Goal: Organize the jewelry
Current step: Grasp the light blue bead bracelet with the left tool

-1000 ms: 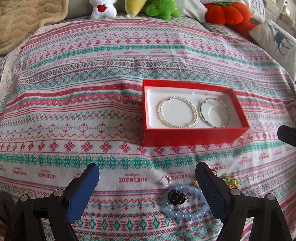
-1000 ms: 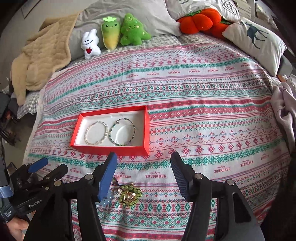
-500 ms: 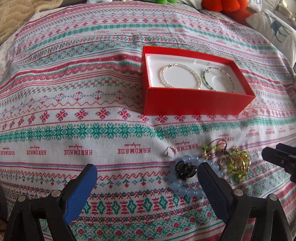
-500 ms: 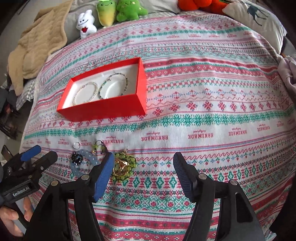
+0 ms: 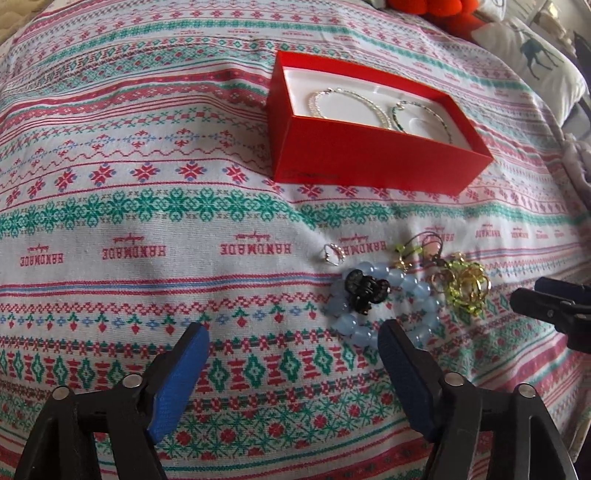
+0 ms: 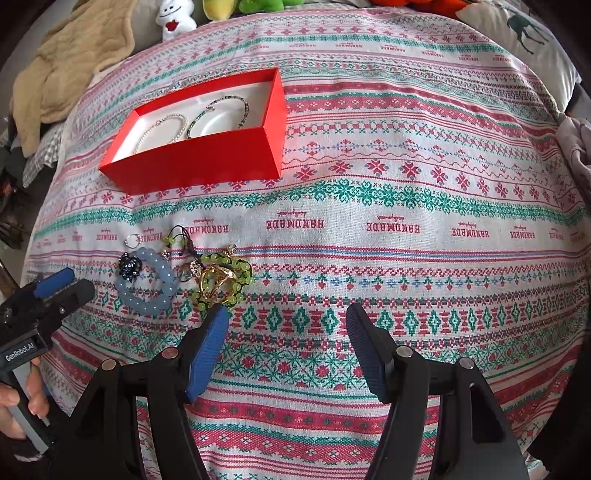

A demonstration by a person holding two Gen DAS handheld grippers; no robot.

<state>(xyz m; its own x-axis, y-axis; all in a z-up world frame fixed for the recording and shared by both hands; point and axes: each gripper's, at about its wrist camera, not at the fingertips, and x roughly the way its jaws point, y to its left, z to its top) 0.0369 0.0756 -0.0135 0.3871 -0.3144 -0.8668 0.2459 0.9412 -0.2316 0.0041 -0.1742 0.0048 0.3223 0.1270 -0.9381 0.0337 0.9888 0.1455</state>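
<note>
A red box [image 5: 369, 162] [image 6: 199, 162] with a white lining lies on the patterned bedspread and holds a pearl bracelet [image 5: 347, 101] [image 6: 162, 127] and a dark green bead bracelet [image 5: 417, 114] [image 6: 221, 109]. In front of it lies loose jewelry: a blue bead bracelet [image 5: 417, 291] [image 6: 147, 299], a black piece [image 5: 365, 290] [image 6: 129, 266], a silver ring [image 5: 334, 253] [image 6: 133, 240] and a green and gold tangle [image 5: 465, 284] [image 6: 221, 277]. My left gripper [image 5: 291, 347] is open and empty, just before the blue bracelet. My right gripper [image 6: 288, 325] is open and empty, right of the tangle.
Plush toys [image 6: 177, 18], a beige blanket [image 6: 66, 62] and a deer pillow [image 6: 517, 33] lie along the far side of the bed. Lilac cloth [image 6: 576, 144] lies at the right edge. The bedspread [image 6: 406, 229] stretches right of the jewelry.
Both grippers have come down and forward toward the loose jewelry, which now looks larger and nearer. Both stay open. The box and jewelry have not moved.
</note>
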